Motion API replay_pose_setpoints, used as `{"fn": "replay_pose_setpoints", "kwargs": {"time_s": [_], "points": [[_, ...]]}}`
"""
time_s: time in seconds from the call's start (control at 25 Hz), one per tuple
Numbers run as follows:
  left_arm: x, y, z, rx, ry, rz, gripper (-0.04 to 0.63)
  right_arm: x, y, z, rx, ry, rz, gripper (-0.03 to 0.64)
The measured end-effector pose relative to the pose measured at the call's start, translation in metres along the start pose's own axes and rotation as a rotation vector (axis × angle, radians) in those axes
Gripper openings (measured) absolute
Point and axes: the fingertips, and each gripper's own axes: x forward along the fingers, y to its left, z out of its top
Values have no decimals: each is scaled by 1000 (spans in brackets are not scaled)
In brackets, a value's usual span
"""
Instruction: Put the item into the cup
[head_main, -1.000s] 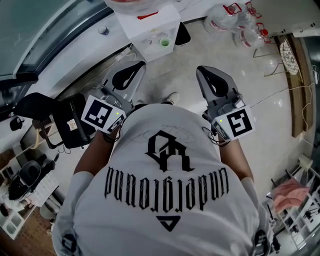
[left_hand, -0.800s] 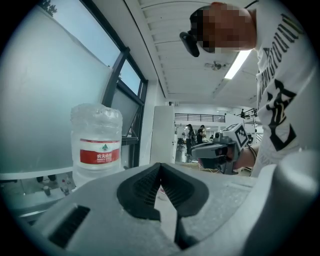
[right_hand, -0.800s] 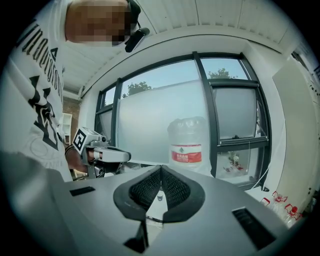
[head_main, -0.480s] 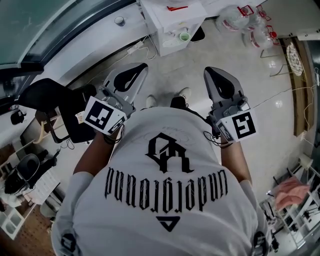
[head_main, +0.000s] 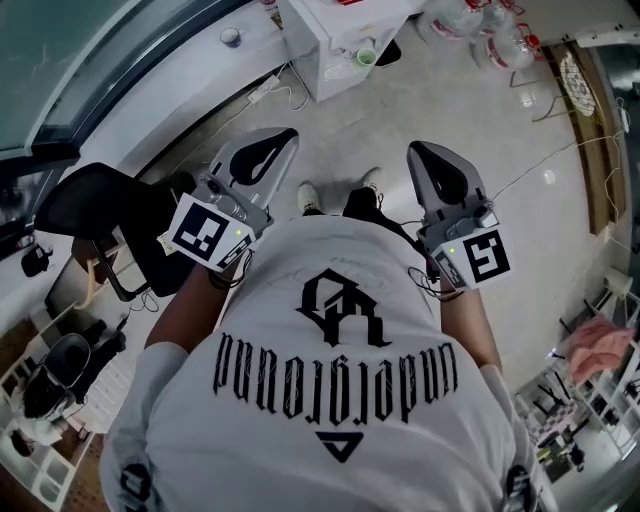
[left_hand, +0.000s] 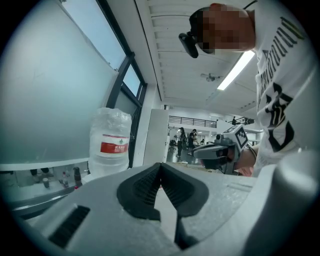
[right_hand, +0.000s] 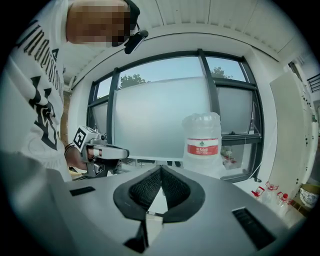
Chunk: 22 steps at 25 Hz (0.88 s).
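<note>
— Which step am I on?
— None of the handling yet, I judge. You stand on the floor (head_main: 480, 130), well apart from the white bench (head_main: 318, 28) ahead, with both claws held up before your chest.
— And the claws?
— Your left claw (left_hand: 161, 165) has its jaws together with nothing between them. Your right claw (right_hand: 160, 169) is likewise pressed closed and empty.
— Where's the cup?
— The green cup (head_main: 367, 56) sits on the bench, near its front edge. The item I can't pick out; from here it's either hidden or too small to tell.
— So what next?
— Likely you need to close the gap to the bench, find the item, and part the jaws of one claw before reaching. Keep the cup in sight so you can line up the drop.
</note>
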Motion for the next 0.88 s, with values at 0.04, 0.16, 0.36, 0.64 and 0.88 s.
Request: {"fn": "replay_pose_setpoints", "kwargs": {"time_s": [0.04,0.16,0.36,0.64,0.88], "points": [[0,-2,0,-1,0,-8,14,-2,1,-1,0,2,-7,14],[3,-6,1,-11,-8,-17,15,-7,-1,-1,-2,-3,-17,14],[14,-20,8,1,-15,-17,14,-17,-10,3,-10,-21,-7,14],[37,-62,9,2,-21,4,14,-52,-35,-2,-19,-35,26,14],[58,-103,9,-6,-34,34,15,-96,-55,-14,-22,-44,49,14]]}}
